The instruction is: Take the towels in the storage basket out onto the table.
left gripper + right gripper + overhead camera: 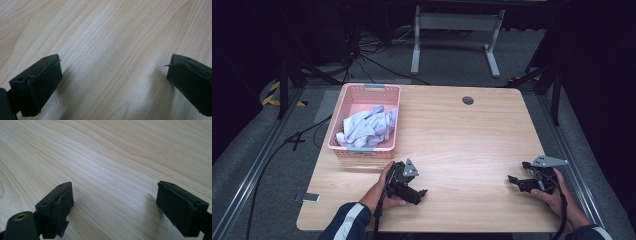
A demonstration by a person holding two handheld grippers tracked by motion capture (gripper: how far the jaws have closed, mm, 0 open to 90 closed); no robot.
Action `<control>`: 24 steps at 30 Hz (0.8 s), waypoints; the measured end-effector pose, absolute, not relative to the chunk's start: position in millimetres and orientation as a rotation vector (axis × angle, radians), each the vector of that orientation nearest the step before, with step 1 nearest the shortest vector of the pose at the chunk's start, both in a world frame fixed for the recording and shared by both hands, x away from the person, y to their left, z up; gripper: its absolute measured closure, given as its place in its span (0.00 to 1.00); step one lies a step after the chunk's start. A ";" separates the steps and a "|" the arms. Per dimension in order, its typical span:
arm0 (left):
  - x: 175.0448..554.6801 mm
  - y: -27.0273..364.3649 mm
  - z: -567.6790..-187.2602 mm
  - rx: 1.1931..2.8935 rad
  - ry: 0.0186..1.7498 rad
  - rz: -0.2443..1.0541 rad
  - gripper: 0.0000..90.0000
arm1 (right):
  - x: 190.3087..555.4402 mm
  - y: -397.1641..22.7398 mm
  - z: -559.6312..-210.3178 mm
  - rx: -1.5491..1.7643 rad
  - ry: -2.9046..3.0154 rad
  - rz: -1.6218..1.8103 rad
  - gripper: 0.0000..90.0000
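Both the left gripper (421, 192) and right gripper (517, 179) stood wide and empty, near the basket (343, 102). Risk: the crumpled cloth (368, 127) could snag the basket's rim during extraction.

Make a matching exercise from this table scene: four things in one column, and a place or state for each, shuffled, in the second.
Things:
1. pink basket
2. pale blue cloth
3. left gripper
4. right gripper

Places or states:
A. open, near the table's right edge
B. bunched up inside the basket
C. open, just in front of the basket
D. at the table's far left corner

Pairs: 1-D, 2-B, 3-C, 4-A
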State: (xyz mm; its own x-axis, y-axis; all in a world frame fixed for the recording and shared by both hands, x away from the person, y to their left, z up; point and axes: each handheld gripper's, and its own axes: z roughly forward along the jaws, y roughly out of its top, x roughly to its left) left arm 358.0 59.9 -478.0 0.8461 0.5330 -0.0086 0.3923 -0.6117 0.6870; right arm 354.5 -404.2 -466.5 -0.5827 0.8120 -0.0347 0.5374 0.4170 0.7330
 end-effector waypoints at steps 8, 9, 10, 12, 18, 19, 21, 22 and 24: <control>359.1 67.6 -477.3 2.327 0.622 0.238 0.00 | 354.1 -404.3 -466.4 1.159 2.292 0.981 0.15; 358.8 68.8 -477.2 2.325 0.631 0.236 0.00 | 354.3 -404.5 -466.5 1.154 2.294 0.976 0.15; 357.8 71.3 -476.2 2.332 0.638 0.233 0.01 | 354.3 -404.5 -466.5 1.153 2.294 0.976 0.15; 357.2 74.1 -474.4 2.332 0.631 0.236 0.06 | 354.2 -404.5 -466.4 1.155 2.293 0.978 0.15; 349.5 75.0 -463.4 2.380 0.559 0.301 0.22 | 354.8 -404.8 -466.5 1.147 2.297 0.978 0.15; 349.2 76.5 -460.4 2.373 0.548 0.299 0.23 | 354.9 -404.8 -466.5 1.145 2.298 0.979 0.15; 348.7 78.3 -457.0 2.359 0.551 0.305 0.24 | 355.3 -404.7 -466.8 1.143 2.297 0.984 0.15; 348.1 80.3 -452.9 2.349 0.548 0.313 0.24 | 355.3 -404.7 -466.8 1.143 2.297 0.984 0.15; 347.5 87.8 -434.7 2.321 0.518 0.394 0.24 | 355.5 -404.7 -466.7 1.142 2.300 0.983 0.15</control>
